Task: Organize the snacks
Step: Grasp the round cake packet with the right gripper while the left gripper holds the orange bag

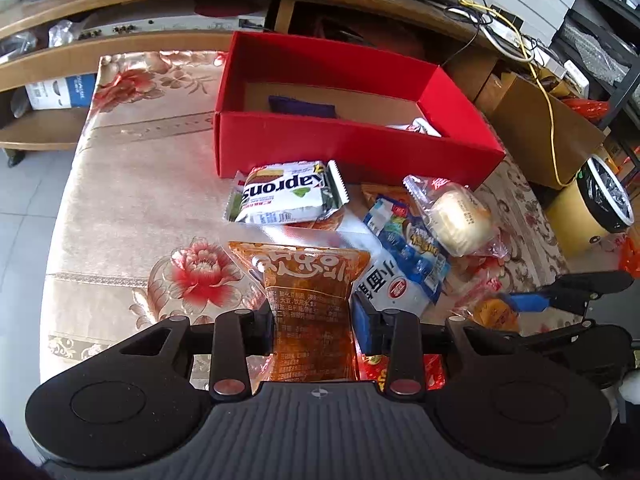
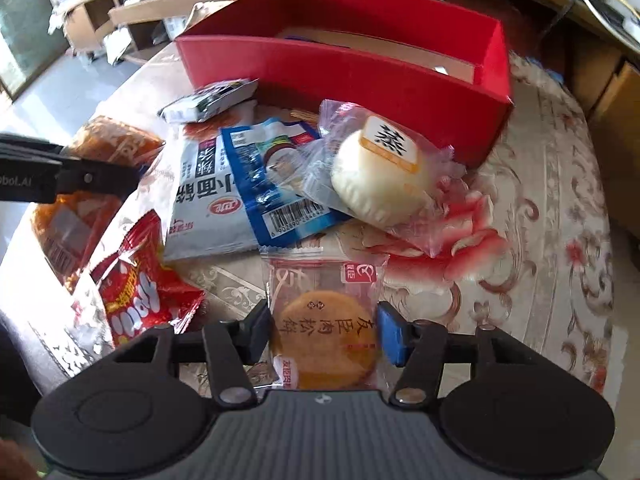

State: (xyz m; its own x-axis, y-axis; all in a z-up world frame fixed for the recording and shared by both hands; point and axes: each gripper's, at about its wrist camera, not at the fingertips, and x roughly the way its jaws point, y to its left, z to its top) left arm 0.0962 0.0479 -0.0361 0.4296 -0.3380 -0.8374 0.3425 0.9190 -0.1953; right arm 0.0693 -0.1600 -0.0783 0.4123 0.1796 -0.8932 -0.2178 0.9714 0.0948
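The left gripper point(image 1: 313, 322) is clamped on a glossy orange packet point(image 1: 310, 304), crinkled where the pads pinch it, raised above the bench point(image 1: 132, 208) with its flowered satin cloth. The right gripper point(image 2: 324, 334) stands partly open around a clear wrapper holding a round golden cake point(image 2: 325, 342), its pads just beside the wrapper's edges. At twelve o'clock sits a red cardboard box point(image 1: 352, 144), a plump white bun point(image 2: 380, 176) in clear film near it.
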